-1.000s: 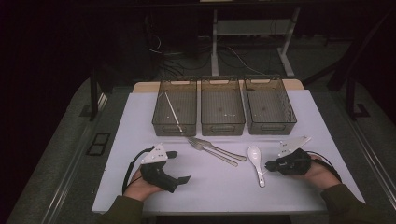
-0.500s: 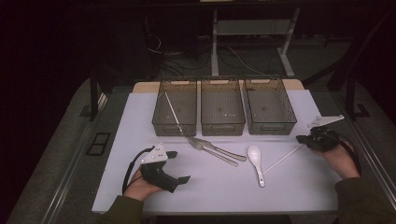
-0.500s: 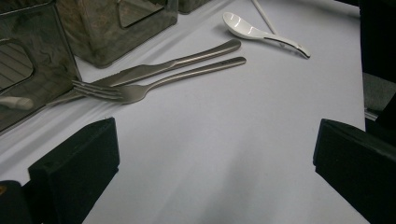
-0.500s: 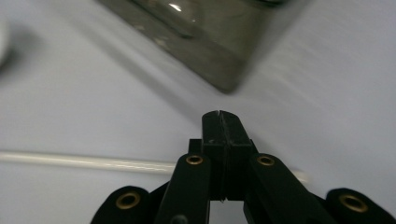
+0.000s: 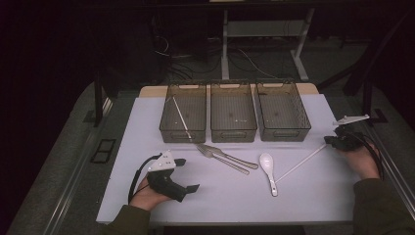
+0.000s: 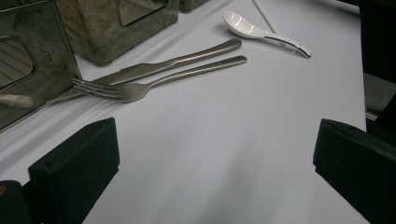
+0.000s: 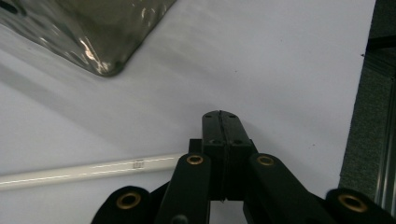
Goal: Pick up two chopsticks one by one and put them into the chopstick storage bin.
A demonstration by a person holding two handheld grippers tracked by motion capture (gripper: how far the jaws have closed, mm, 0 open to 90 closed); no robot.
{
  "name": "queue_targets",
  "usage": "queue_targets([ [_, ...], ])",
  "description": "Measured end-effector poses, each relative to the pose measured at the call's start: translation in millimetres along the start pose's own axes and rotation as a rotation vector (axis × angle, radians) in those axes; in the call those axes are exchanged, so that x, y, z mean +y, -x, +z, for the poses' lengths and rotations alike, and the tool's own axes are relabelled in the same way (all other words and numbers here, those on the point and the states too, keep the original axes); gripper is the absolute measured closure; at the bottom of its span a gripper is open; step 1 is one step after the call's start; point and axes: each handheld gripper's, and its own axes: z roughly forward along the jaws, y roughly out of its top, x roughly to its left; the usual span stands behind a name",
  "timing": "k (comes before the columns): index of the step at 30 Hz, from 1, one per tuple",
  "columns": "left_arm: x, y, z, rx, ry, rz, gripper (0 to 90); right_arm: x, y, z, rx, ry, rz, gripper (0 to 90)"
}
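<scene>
A white chopstick (image 5: 298, 164) lies slanted on the white mat, right of a white spoon (image 5: 267, 164). My right gripper (image 5: 329, 143) hovers at the chopstick's far end near the mat's right edge. Its jaws are pressed together with nothing between them. In the right gripper view the chopstick (image 7: 93, 170) runs under the right gripper (image 7: 219, 114). A fork (image 6: 135, 89) and a knife (image 6: 187, 58) lie side by side mid-mat. My left gripper (image 5: 188, 175) rests at the front left, open and empty, and the left gripper (image 6: 215, 177) faces the cutlery.
Three smoky clear bins (image 5: 233, 128) stand in a row at the back of the mat. The left bin (image 5: 171, 128) holds another white chopstick (image 5: 181, 117). One corner of the right bin (image 7: 102, 46) sits close ahead of my right gripper. The table's right edge (image 5: 391, 161) is nearby.
My right gripper has moved right, from beside the spoon out to the mat's right edge. The chopstick has stayed where it lay. The left gripper has not moved.
</scene>
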Motion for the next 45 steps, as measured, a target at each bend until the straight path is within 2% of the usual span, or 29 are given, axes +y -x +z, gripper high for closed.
queue_targets([
  [3,0.2,-0.1,-0.8,0.001,-0.002,0.002,0.0,0.0,1.3,2.9,0.007,-0.006,-0.006,89.6],
  [8,-0.1,-0.4,-0.4,0.000,-0.002,-0.001,0.0,-1.0,-0.9,2.9,0.039,-0.031,-0.054,89.7],
  [14,0.0,-0.3,-1.2,0.002,0.001,0.000,0.0,-5.7,-5.1,-4.7,0.065,-0.063,-0.097,89.7],
  [18,0.1,-0.1,-0.5,0.001,-0.003,0.001,0.0,-9.7,-7.5,-9.3,0.084,-0.065,-0.124,89.6],
  [21,0.1,-0.3,-0.3,0.001,-0.003,-0.001,0.0,-6.9,-5.0,-12.2,0.069,-0.025,-0.100,89.7],
  [23,-0.1,-0.1,0.1,0.002,-0.001,-0.003,0.0,-2.0,-3.5,-12.1,0.076,0.007,-0.080,89.6],
  [26,-0.1,-0.2,0.1,0.001,-0.003,-0.002,0.0,3.6,-7.0,-5.8,0.080,0.012,-0.089,89.6],
  [31,-0.1,-0.4,-0.9,0.001,0.000,-0.001,0.0,3.0,-10.6,2.9,0.087,-0.038,-0.106,89.7],
  [45,0.1,0.2,-1.3,0.000,0.001,0.000,0.0,-18.8,-15.2,-18.3,0.126,-0.081,-0.127,89.7],
])
